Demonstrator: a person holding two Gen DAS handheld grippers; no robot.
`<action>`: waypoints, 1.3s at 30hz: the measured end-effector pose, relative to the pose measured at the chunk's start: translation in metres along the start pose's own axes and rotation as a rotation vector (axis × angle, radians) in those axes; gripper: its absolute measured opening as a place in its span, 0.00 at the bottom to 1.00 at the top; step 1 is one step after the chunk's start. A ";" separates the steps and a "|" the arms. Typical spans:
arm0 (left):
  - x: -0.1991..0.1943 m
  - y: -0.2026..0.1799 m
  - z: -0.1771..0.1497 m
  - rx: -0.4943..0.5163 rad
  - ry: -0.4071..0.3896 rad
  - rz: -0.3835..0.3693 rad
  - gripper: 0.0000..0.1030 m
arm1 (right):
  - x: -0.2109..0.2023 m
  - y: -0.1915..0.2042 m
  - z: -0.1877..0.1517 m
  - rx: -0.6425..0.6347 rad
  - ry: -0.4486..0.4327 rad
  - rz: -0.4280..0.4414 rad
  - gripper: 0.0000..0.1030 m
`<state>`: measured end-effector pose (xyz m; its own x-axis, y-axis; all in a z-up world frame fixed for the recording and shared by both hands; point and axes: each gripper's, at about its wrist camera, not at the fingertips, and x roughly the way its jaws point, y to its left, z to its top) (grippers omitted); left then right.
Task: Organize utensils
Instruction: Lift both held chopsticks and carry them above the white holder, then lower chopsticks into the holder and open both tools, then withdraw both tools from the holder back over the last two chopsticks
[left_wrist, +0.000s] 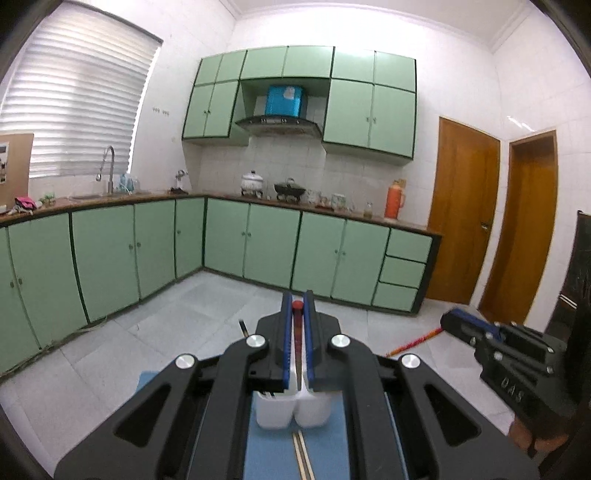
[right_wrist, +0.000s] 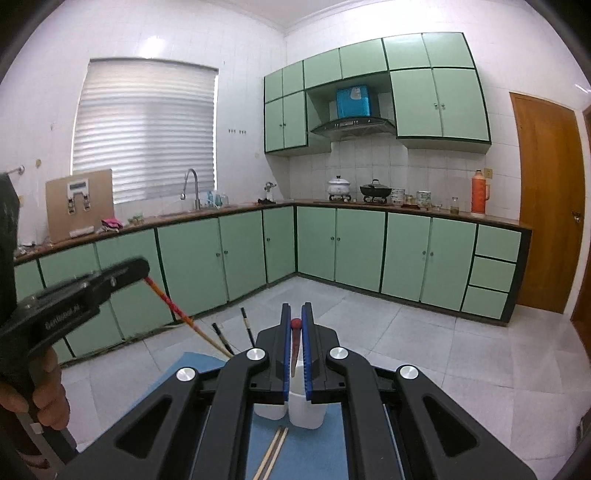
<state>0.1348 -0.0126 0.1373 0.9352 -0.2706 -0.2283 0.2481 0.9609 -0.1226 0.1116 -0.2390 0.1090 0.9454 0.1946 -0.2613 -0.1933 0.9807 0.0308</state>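
Left wrist view: my left gripper (left_wrist: 297, 325) has its fingers clamped on a red-tipped chopstick (left_wrist: 297, 332); the white holder (left_wrist: 291, 408) stands below on the blue mat (left_wrist: 325, 454), with a loose pair of chopsticks (left_wrist: 303, 458) lying in front.
Right wrist view: my right gripper (right_wrist: 295, 325) is clamped on a second red-tipped chopstick (right_wrist: 295, 334) above the same holder.
Worktop: hidden under the mat.
Risk: thin sticks may pivot in the pads, miss a compartment, or tip the light holder.
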 end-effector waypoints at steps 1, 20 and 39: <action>0.011 0.001 -0.001 -0.003 0.011 0.012 0.05 | 0.007 0.000 0.000 -0.006 0.011 -0.009 0.05; 0.129 0.034 -0.057 -0.026 0.253 0.073 0.30 | 0.107 -0.003 -0.047 -0.017 0.218 0.014 0.14; 0.017 0.038 -0.087 -0.005 0.206 0.079 0.63 | 0.001 -0.020 -0.087 0.108 0.098 -0.083 0.43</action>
<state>0.1384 0.0139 0.0442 0.8805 -0.2007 -0.4296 0.1740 0.9796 -0.1009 0.0935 -0.2602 0.0245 0.9257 0.1154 -0.3603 -0.0818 0.9909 0.1072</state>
